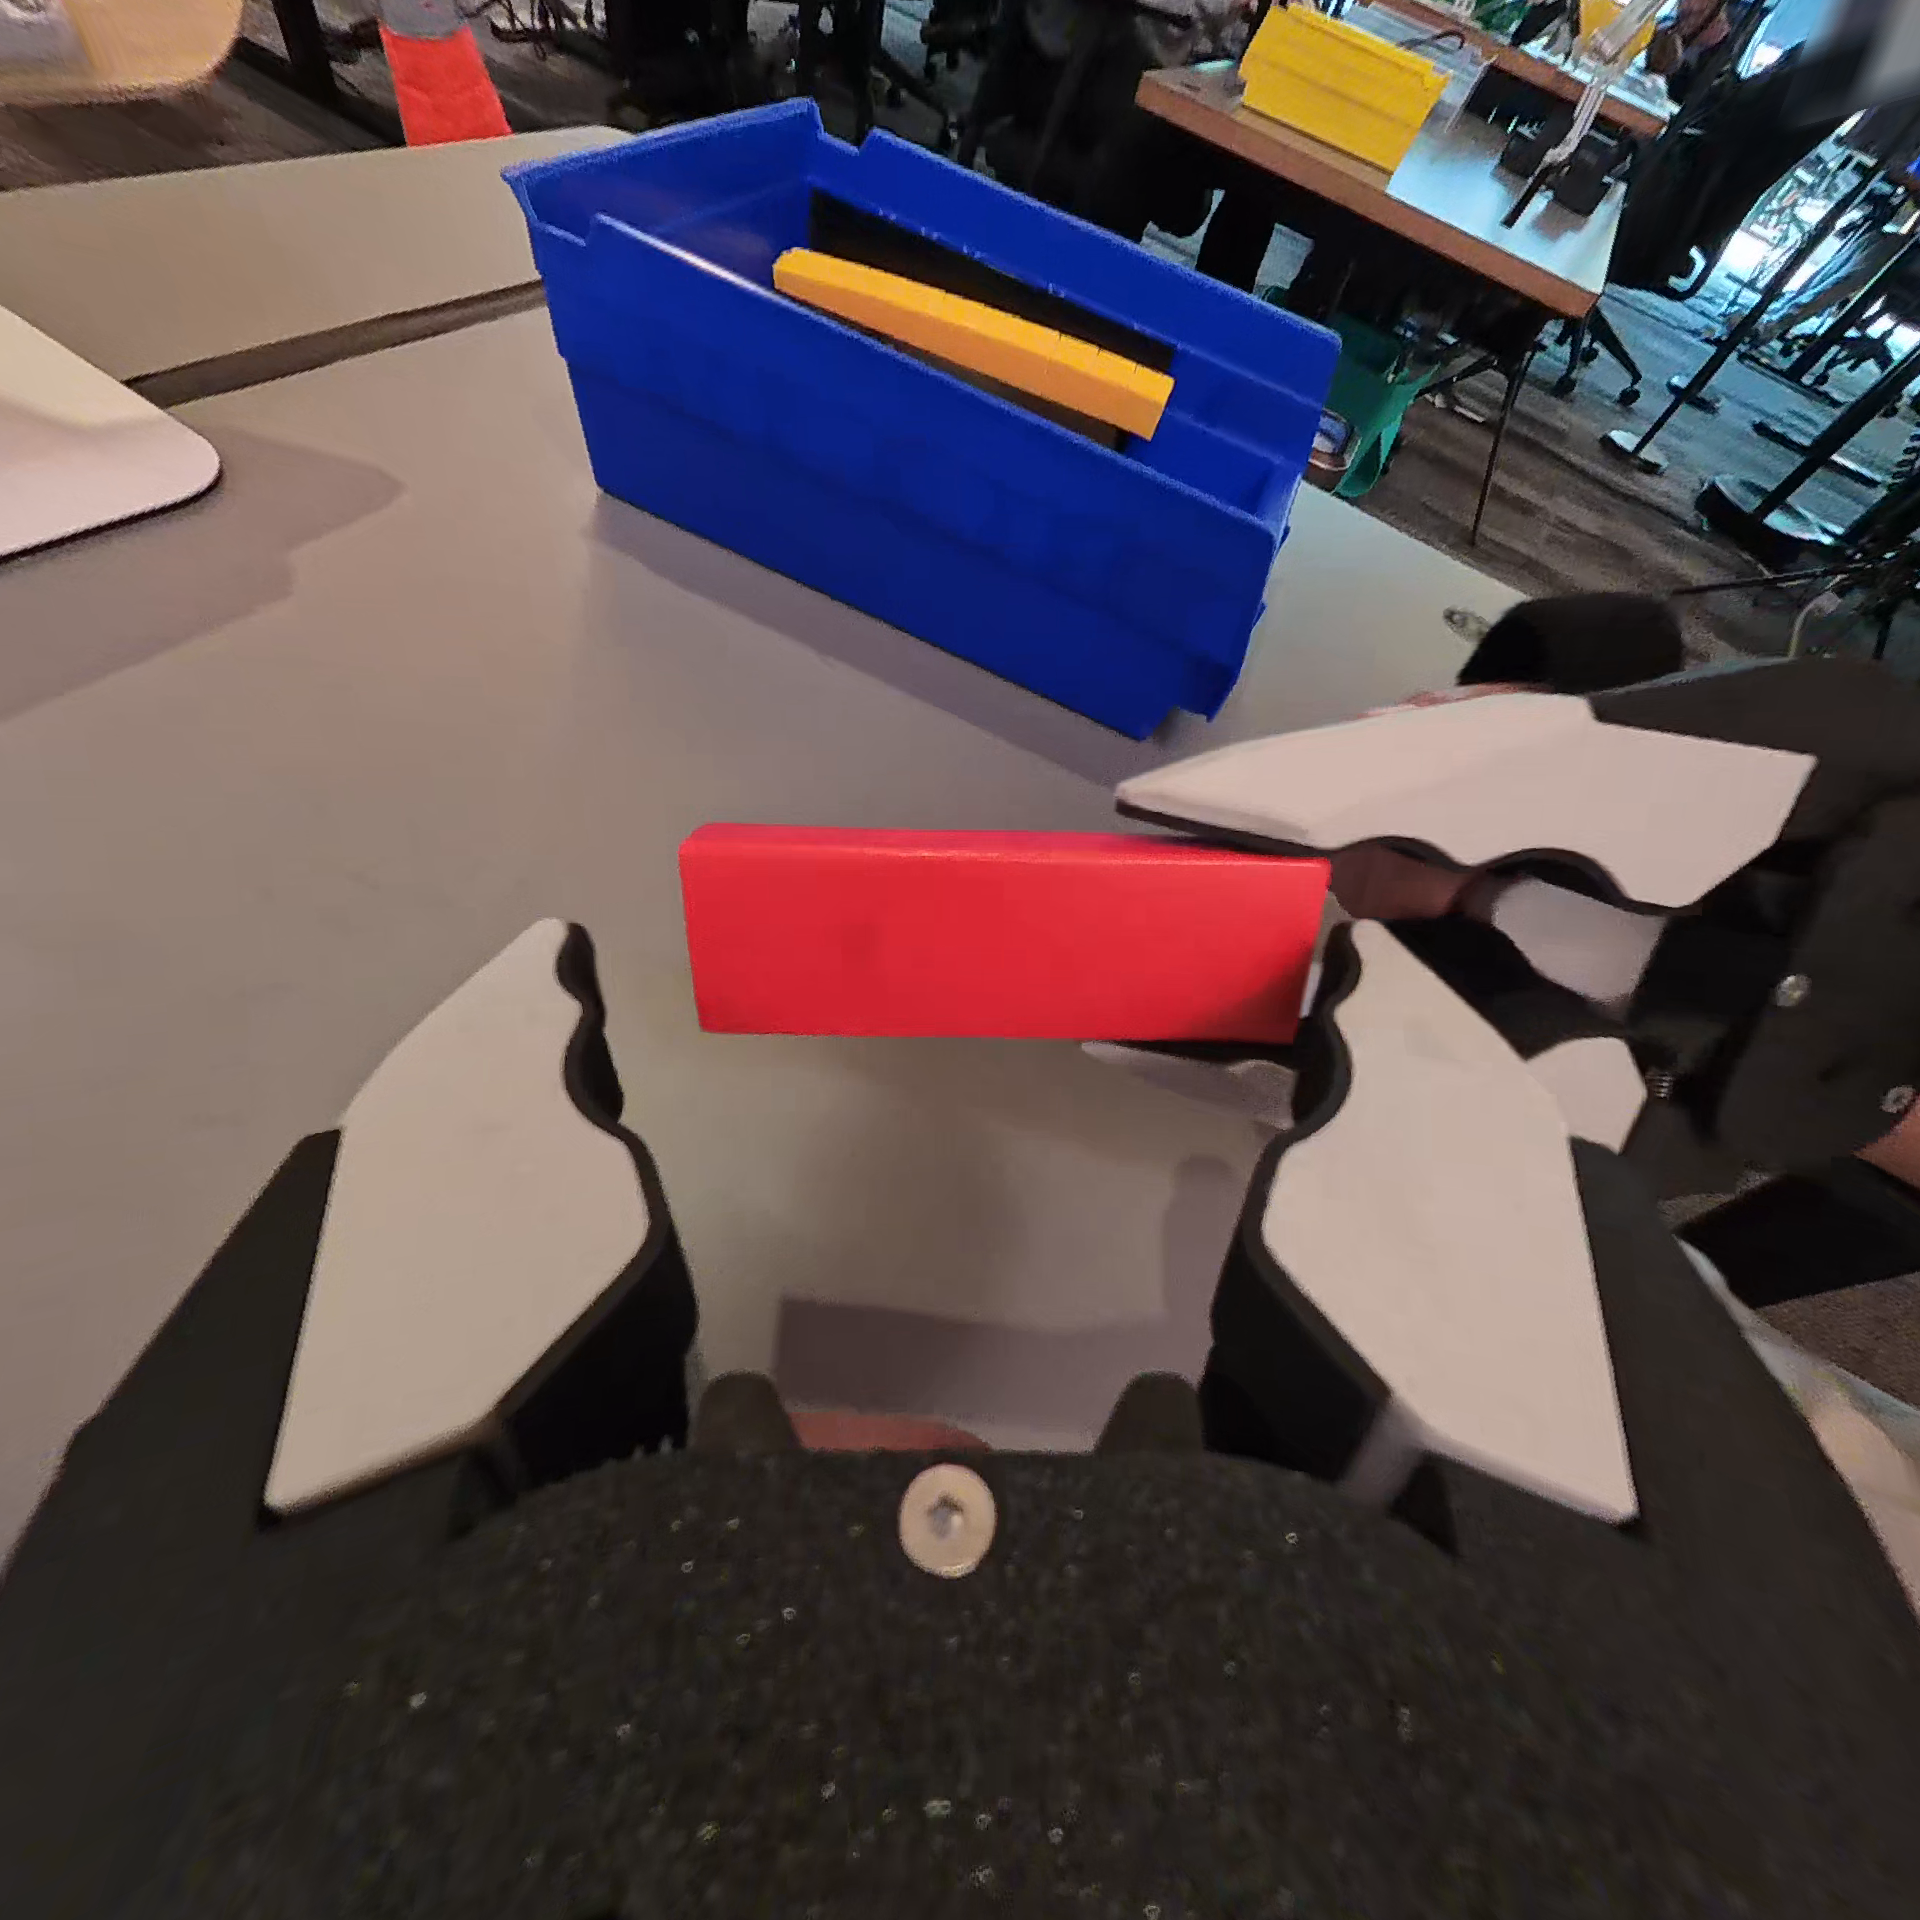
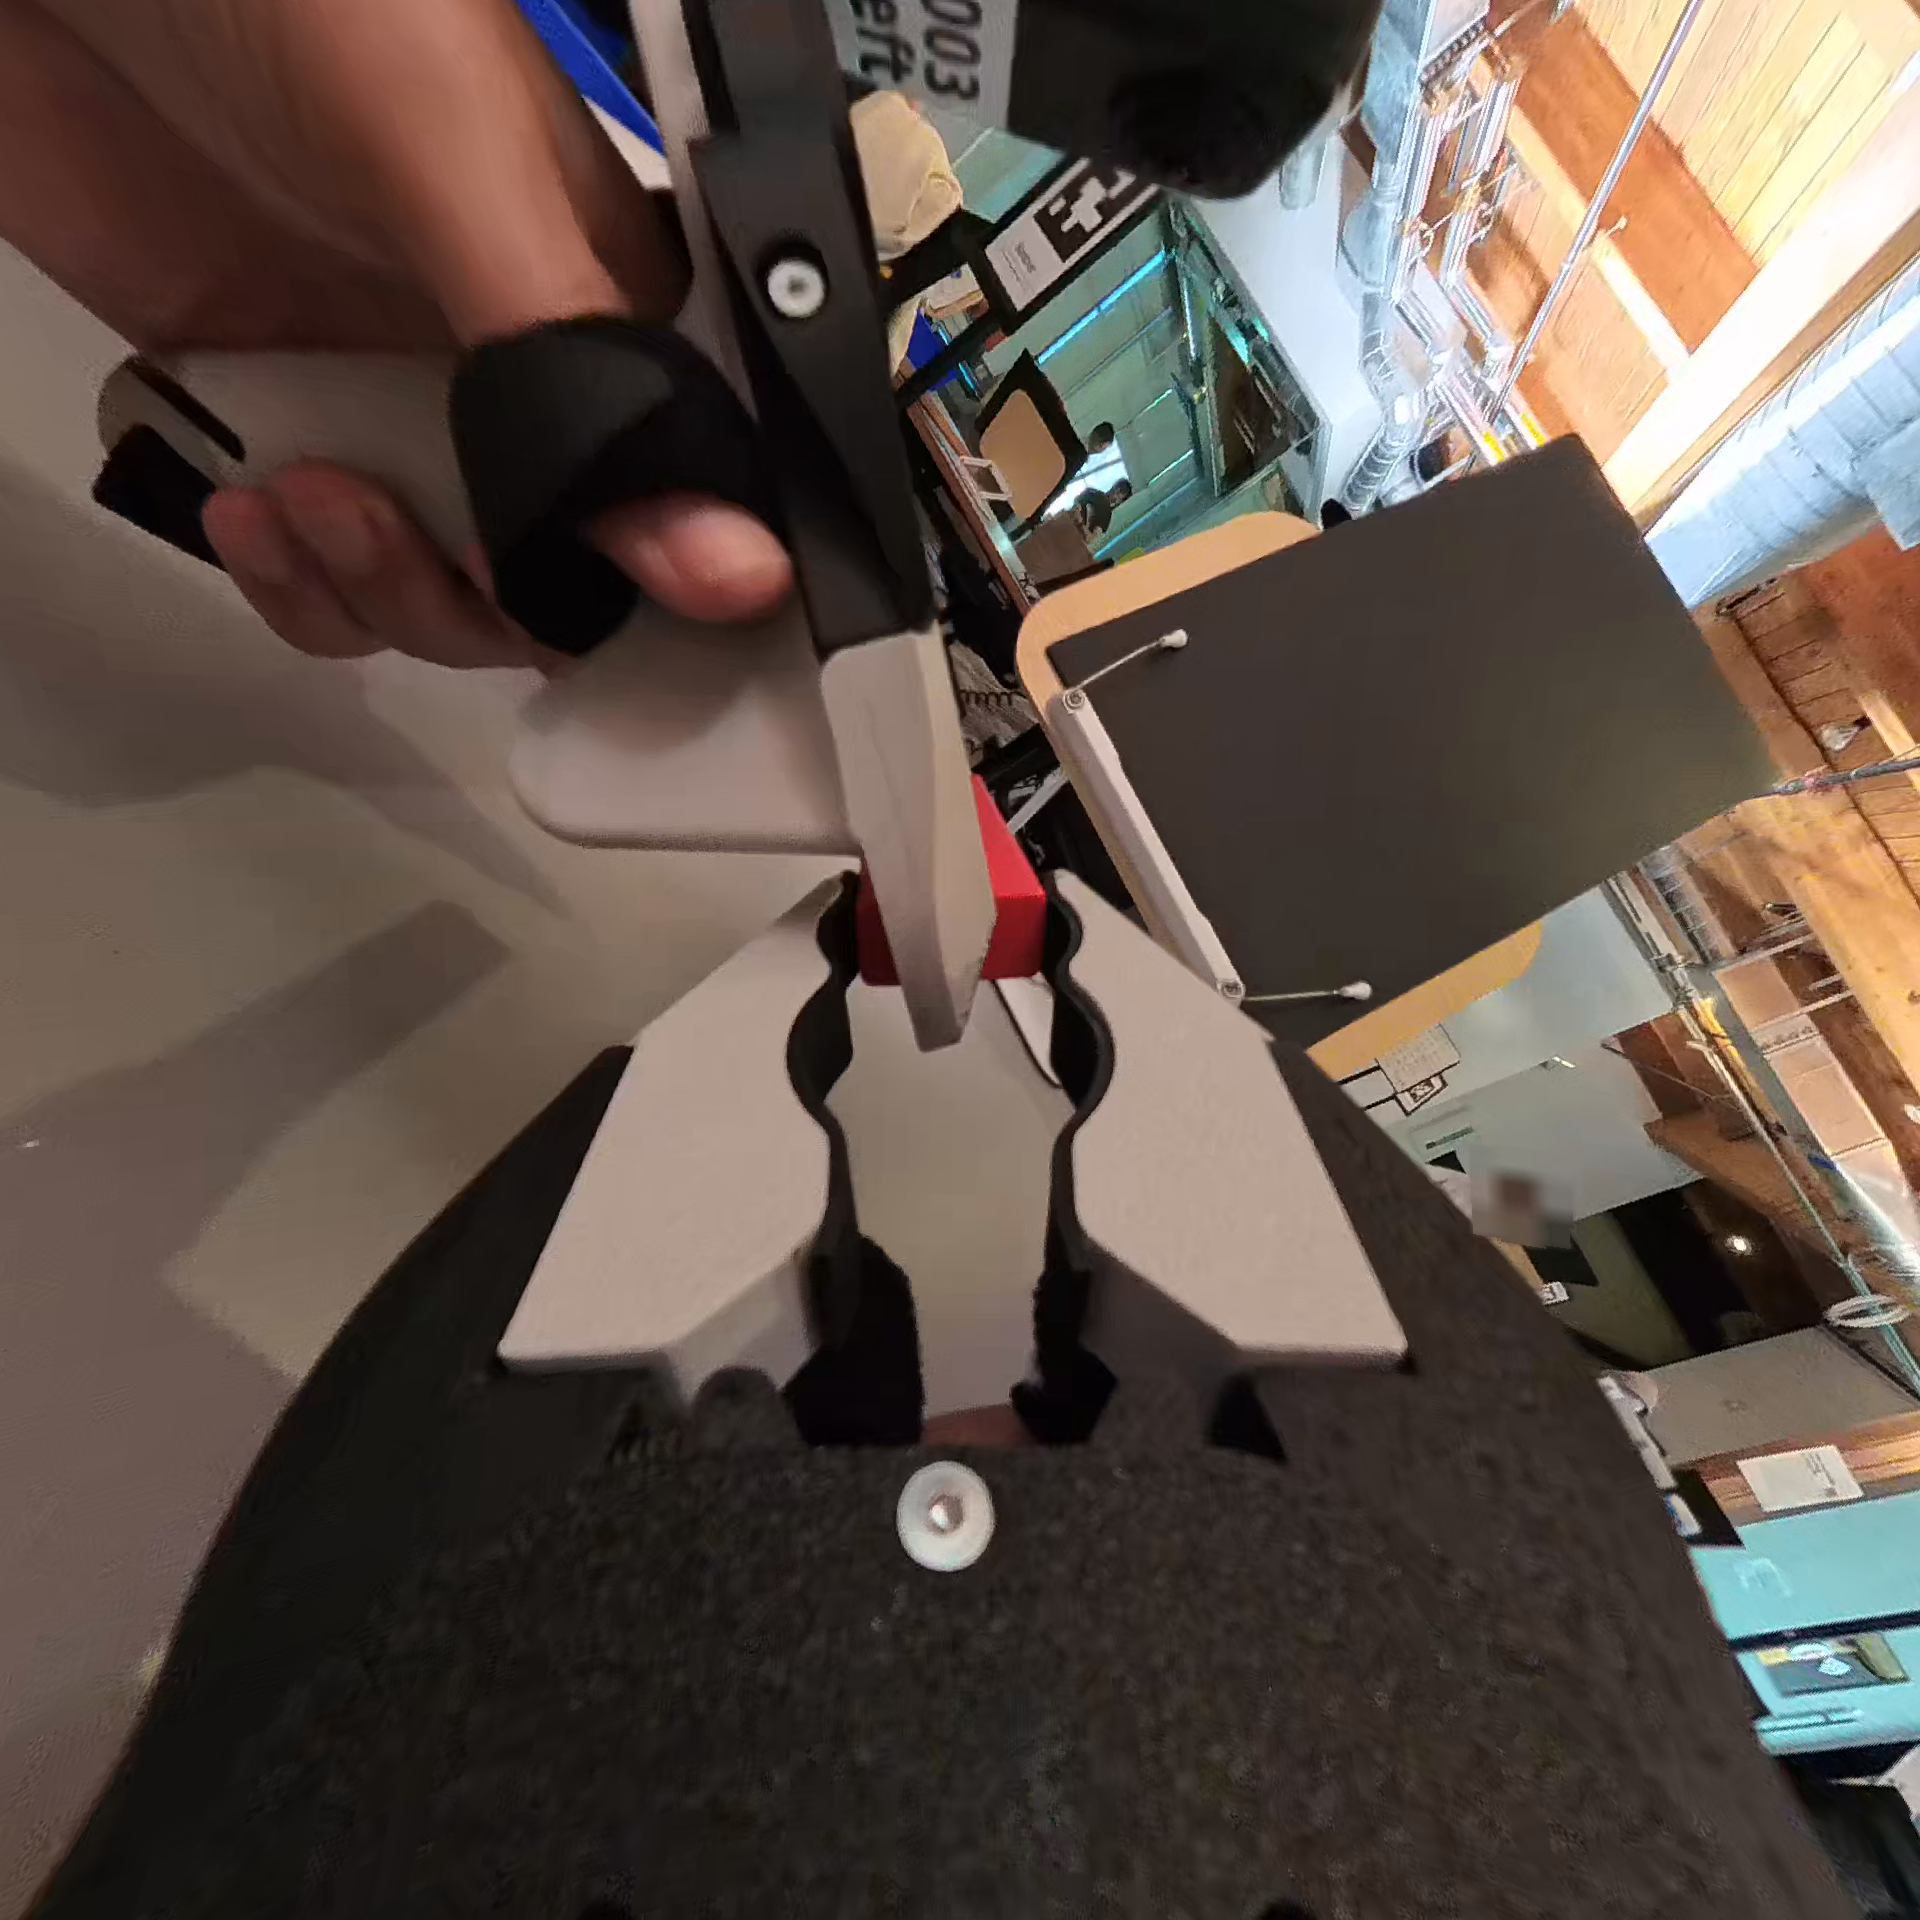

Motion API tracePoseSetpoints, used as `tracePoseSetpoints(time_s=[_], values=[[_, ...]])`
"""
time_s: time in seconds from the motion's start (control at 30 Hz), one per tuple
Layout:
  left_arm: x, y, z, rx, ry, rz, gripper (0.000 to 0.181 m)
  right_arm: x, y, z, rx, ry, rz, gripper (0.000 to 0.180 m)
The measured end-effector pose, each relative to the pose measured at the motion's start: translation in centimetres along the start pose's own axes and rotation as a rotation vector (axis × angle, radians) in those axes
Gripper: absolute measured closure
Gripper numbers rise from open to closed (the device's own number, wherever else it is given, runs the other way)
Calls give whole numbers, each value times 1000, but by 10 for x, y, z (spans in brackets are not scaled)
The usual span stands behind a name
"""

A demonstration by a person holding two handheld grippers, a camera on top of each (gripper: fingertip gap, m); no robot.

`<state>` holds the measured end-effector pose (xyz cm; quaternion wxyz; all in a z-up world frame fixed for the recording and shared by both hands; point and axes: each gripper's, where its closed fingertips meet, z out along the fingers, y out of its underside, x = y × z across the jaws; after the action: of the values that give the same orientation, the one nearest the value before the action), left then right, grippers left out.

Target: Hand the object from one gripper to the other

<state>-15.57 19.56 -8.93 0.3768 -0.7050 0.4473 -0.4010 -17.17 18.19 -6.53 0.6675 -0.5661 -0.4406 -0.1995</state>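
Note:
A red rectangular block [image 1: 997, 935] hangs above the grey table [image 1: 312, 831]. My right gripper [image 1: 1122, 925] comes in from the right and is shut on the block's right end, one finger above and one below. My left gripper [image 1: 956, 935] is open wide, its fingertips level with the block's two ends and not touching it. In the right wrist view my right gripper [image 2: 945, 904] clamps the red block [image 2: 1013, 925]. One finger [image 2: 914, 831] of the left gripper crosses in front of the block. A hand [image 2: 416, 561] holds the left gripper.
A blue bin [image 1: 883, 540] stands on the table beyond the block and holds a yellow block [image 1: 977, 343] and dark pieces. A white flat object [image 1: 83, 457] lies at the far left. The table's edge runs on the right. Desks and a yellow bin [image 1: 1340, 83] stand farther off. Both grippers' tips are close together, under 4 cm apart. Measured from the fingertips, the white flat object [image 1: 83, 457] is 35 centimeters or so from the left gripper and 40 centimeters from the right.

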Motion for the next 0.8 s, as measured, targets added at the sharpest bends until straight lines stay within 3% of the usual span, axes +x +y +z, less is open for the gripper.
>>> tracePoseSetpoints(time_s=[0.07,0.23,0.3,0.4,0.53,0.67,0.8], values=[[5,3,-2,-12,33,29,71,-5,0,2,-10,-15,-15,146],[-1,7,-5,-78,2,108,73,-9,-1,6,37,43,-17,146],[-13,5,-8,-70,-51,144,73,-20,5,8,13,-41,56,130],[-38,0,-17,-52,-151,284,73,-18,15,7,-4,-135,271,115],[-64,-2,-31,-91,-369,688,73,-21,33,5,-2,-356,692,112],[-55,-6,-32,-121,-531,1108,73,-24,36,7,43,-625,1255,106],[-35,1,-20,-198,-651,1454,73,-5,22,12,163,-730,1544,109]])
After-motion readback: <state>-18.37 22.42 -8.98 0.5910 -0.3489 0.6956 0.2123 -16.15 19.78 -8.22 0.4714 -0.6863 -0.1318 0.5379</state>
